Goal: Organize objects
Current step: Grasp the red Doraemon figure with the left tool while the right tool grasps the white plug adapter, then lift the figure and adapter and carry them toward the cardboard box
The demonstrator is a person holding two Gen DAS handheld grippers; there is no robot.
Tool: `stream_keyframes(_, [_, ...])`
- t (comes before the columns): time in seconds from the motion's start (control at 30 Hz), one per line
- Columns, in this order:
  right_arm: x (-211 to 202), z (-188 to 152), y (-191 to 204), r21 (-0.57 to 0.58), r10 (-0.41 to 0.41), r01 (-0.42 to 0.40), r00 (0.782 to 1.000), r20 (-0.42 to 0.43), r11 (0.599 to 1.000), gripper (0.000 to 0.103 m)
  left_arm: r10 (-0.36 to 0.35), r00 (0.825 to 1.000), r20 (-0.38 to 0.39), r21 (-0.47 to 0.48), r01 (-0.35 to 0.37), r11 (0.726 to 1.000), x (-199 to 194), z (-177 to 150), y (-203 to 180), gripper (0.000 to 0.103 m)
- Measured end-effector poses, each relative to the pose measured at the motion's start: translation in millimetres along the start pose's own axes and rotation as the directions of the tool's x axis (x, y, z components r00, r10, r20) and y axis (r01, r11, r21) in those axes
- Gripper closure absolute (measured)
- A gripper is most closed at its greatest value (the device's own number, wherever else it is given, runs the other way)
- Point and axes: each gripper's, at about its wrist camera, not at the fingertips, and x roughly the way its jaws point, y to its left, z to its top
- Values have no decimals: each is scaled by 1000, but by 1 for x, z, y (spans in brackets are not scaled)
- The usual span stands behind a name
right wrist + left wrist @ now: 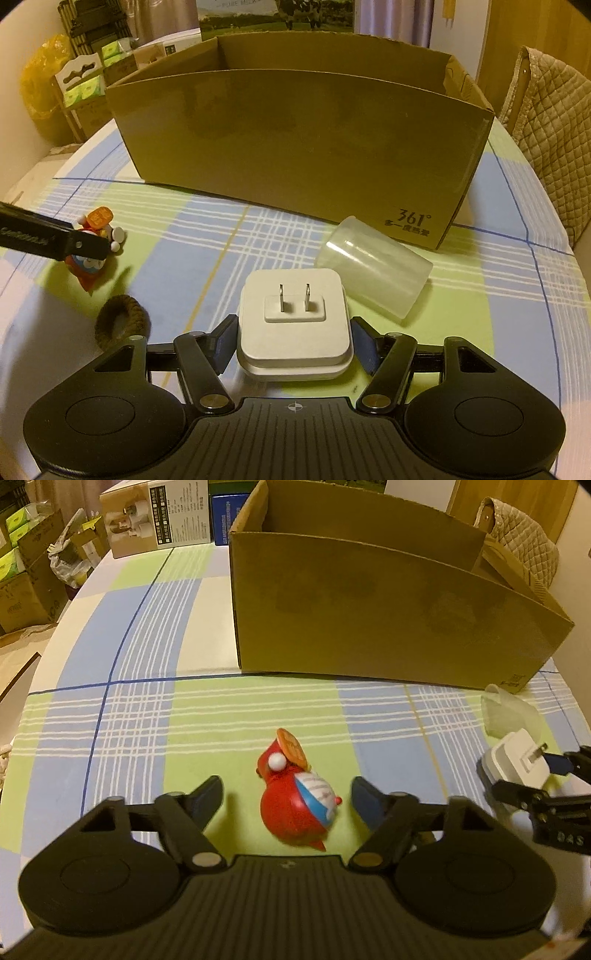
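Note:
A red and blue toy figure (295,797) with an orange disc lies on the checked tablecloth, between the open fingers of my left gripper (286,797), which do not touch it. It also shows in the right wrist view (94,240), partly behind the left gripper's finger. A white plug adapter (293,325) with two prongs up sits between the fingers of my right gripper (293,347), which stand close to its sides with small gaps. The adapter and right gripper show at the left wrist view's right edge (517,760). An open cardboard box (295,147) stands behind.
A translucent plastic cup (373,269) lies on its side right of the adapter, near the box corner. A brown hair tie (122,325) lies left of the right gripper. A quilted chair back (554,122) stands at the right. Boxes and bags (37,572) crowd beyond the table's left edge.

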Motion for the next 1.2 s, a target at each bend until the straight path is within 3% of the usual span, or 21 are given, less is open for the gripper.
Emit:
stream_keyframes(0.33, [1, 1, 0, 11, 5, -5, 1000, -1, 1000, 41, -16, 999, -34, 5, 17, 1000, 14, 0, 2, 48])
stream_keyframes(0.4, [1, 3, 1, 13, 8, -8, 1000, 3, 1000, 41, -21, 999, -46, 0, 21, 1000, 16, -1, 2, 62])
stream_keyframes(1.2, [-23, -5, 15, 20, 33, -34, 999, 21, 999, 41, -80, 996, -49, -53, 77, 996, -26, -31, -2, 62])
